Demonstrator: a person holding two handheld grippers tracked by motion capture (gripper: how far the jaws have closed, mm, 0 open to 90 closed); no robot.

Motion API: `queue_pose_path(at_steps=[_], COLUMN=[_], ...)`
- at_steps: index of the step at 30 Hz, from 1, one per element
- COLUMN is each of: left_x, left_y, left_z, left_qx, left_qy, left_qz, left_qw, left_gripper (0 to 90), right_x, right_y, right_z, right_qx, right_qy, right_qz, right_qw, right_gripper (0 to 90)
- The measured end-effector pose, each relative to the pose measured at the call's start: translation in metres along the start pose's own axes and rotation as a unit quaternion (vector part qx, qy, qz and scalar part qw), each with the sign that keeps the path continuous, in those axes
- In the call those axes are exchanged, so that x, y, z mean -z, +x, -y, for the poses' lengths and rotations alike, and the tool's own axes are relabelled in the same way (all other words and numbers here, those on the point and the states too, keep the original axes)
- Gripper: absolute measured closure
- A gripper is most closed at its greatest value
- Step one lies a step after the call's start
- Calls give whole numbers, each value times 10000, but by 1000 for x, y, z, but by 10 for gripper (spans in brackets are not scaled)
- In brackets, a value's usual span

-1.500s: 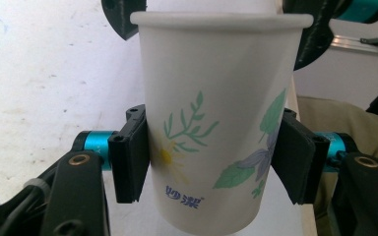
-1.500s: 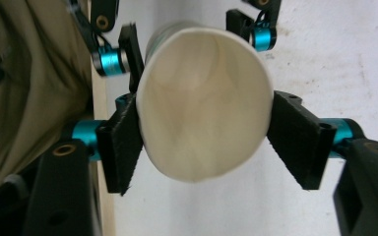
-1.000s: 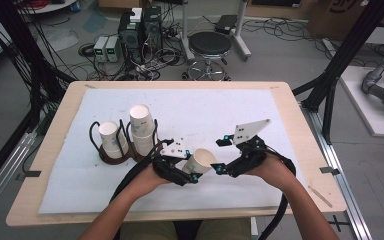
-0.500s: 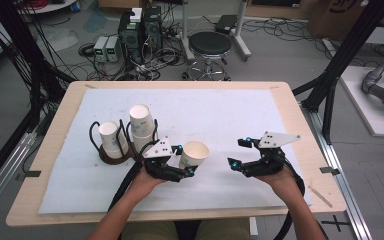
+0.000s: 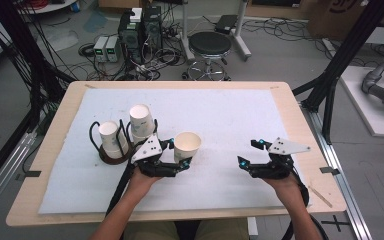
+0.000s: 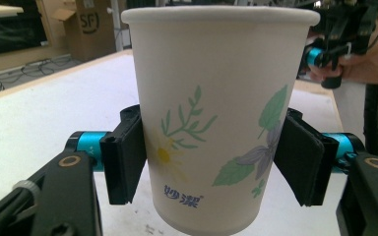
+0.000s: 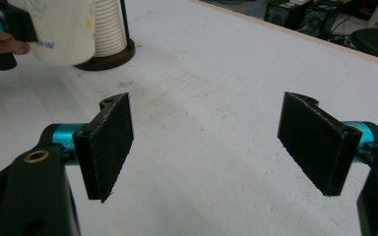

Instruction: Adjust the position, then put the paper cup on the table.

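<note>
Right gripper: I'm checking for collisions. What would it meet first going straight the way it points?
Between the open right gripper jaws lies only white table cover. The way looks free to the table's far edge, though depth is unclear.

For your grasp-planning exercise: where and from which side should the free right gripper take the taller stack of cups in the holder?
Take the taller stack near its top, where it stands clear of the holder's wire loops. Bring the open right gripper in level, from the stack's far side, since the left gripper and its floral cup block the near side.

Black stool [image 5: 210, 46], cables, electronics [image 5: 141, 31] behind table.
</note>
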State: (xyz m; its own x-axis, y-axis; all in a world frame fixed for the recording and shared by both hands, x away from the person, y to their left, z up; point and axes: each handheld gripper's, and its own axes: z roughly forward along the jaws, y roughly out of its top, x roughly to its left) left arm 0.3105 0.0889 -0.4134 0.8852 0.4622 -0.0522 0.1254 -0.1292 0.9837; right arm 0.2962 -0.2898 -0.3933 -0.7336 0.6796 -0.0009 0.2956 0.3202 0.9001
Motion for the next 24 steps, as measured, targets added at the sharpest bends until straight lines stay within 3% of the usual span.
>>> queue_pose_path(at_steps=[5, 12, 24], left_x=[-1, 0, -4], left_y=[1, 0, 6], left_z=[0, -2, 0], left_qx=[131, 140, 114], left_qy=[-263, -484, -515], left_qz=[-1, -90, -205], left_qw=[9996, 9987, 9984], left_gripper=[332, 332, 329], right_x=[3, 4, 5], right_y=[-3, -3, -4], right_z=[4, 3, 6], right_qx=[-57, -21, -38], right_qy=[-53, -119, -101], right_qz=[104, 122, 191], right_qw=[9999, 9999, 9998], right_gripper=[220, 220, 220])
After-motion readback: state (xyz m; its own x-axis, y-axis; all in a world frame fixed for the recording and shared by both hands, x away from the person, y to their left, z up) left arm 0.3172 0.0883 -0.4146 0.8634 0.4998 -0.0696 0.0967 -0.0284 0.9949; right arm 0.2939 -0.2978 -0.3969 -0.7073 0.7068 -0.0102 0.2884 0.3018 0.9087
